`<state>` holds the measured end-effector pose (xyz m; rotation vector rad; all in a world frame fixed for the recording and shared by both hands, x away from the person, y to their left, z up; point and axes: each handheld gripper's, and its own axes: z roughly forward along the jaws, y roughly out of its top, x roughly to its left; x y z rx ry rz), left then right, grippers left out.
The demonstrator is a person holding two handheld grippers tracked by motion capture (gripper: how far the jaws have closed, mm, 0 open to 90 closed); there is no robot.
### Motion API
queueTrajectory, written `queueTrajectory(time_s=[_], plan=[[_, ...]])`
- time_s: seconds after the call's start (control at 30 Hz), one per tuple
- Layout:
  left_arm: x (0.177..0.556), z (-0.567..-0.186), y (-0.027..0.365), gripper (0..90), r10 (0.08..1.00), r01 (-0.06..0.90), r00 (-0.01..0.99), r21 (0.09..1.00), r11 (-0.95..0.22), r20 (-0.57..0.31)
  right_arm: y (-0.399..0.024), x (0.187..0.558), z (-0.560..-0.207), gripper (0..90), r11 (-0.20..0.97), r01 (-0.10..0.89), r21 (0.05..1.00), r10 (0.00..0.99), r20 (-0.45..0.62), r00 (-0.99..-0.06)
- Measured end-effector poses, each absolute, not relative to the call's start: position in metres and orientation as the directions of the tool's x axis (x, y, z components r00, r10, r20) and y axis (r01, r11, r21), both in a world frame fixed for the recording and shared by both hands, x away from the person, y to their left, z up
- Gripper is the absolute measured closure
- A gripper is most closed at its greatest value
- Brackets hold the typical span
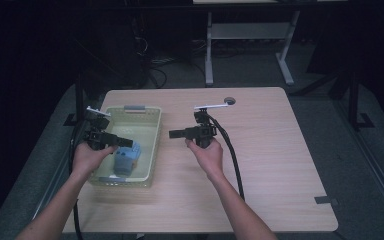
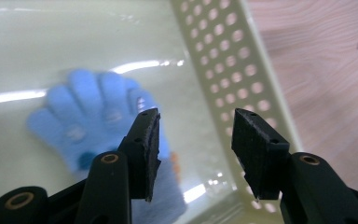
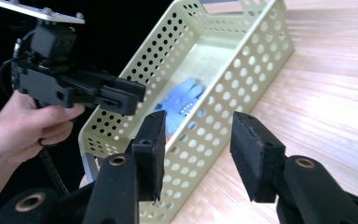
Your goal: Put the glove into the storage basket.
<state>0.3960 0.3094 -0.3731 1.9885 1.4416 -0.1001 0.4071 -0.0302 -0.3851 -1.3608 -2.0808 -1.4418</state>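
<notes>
Glove (image 2: 100, 119) in basket (image 2: 242, 70), gripper (image 2: 196, 140) above.

I am seeing a dim high view with dark surroundings. Glare is streaking the basket floor (image 2: 74, 46), and the blue glove (image 2: 93, 121) is appearing blurred.

Left gripper (image 1: 125, 142), right gripper (image 1: 172, 133) — black bodies, ribbed black pads, brass-coloured pivot pins, grey three-cornered top plates, thick black trailing cables — bare forearms, no sleeves.
</notes>
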Motion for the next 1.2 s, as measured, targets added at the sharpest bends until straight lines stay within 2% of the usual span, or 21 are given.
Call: queueTrajectory(time_s=[0.37,1.2], plan=[[0.396,-0.363,0.292,47.2,0.781,0.851,0.405,0.508,-0.132,-0.476,-0.06,0.409,-0.394,49.0,0.03,0.823,0.568,0.543,0.682,-0.491],[0.393,-0.353,0.268,42.3,0.747,0.82,0.439,0.562,-0.107,-0.499,-0.11,0.404,-0.4,44.9,-0.022,0.825,0.564,0.554,0.694,-0.46]])
